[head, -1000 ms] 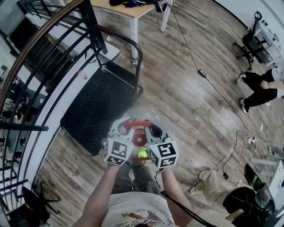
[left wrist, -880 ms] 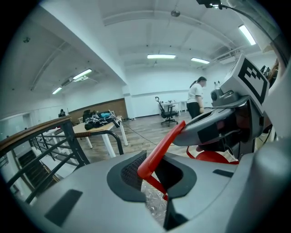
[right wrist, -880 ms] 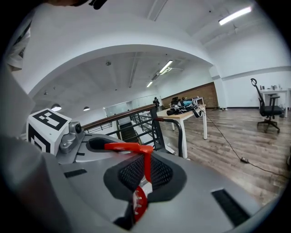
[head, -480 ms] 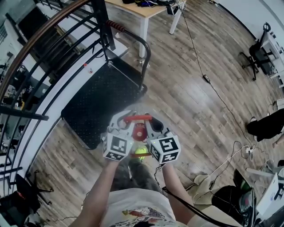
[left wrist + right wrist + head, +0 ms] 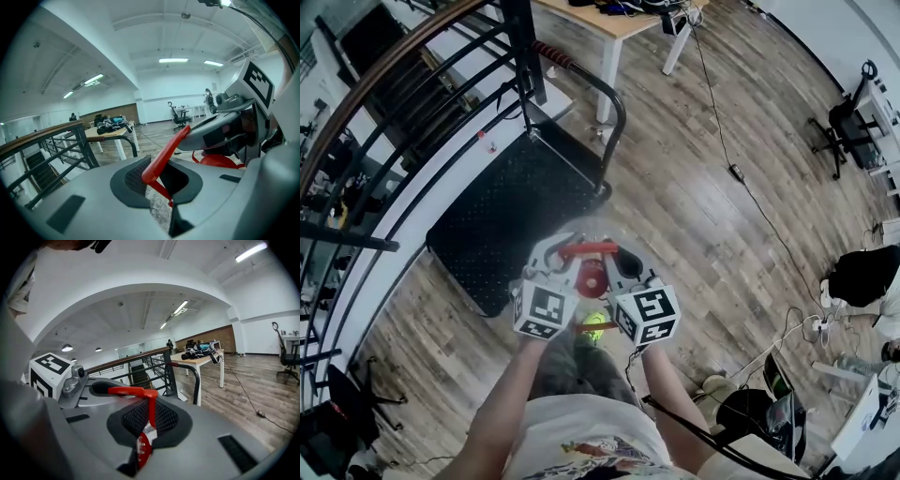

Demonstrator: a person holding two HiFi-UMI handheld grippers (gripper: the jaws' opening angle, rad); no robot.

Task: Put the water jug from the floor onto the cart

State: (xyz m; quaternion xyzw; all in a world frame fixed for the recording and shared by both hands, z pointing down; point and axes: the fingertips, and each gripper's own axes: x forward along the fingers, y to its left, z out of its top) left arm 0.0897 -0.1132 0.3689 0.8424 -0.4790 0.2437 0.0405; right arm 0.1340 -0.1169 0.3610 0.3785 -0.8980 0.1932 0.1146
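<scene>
**Jaws: both clamped on the jug handle**

Left gripper [image 5: 159, 183] jaws are nearly closed, pinching one end of the red handle [image 5: 589, 249]. Right gripper [image 5: 146, 430] jaws are fully closed on the other end. Water jug [image 5: 592, 277], clear with a red cap, hangs under them in front of the person's legs. It's off the wooden floor [image 5: 694, 216], just beside the black cart [image 5: 511, 220], not over its deck. Push bar [image 5: 602, 86] sits at the cart's far end, table [image 5: 614, 26] beyond.
</scene>
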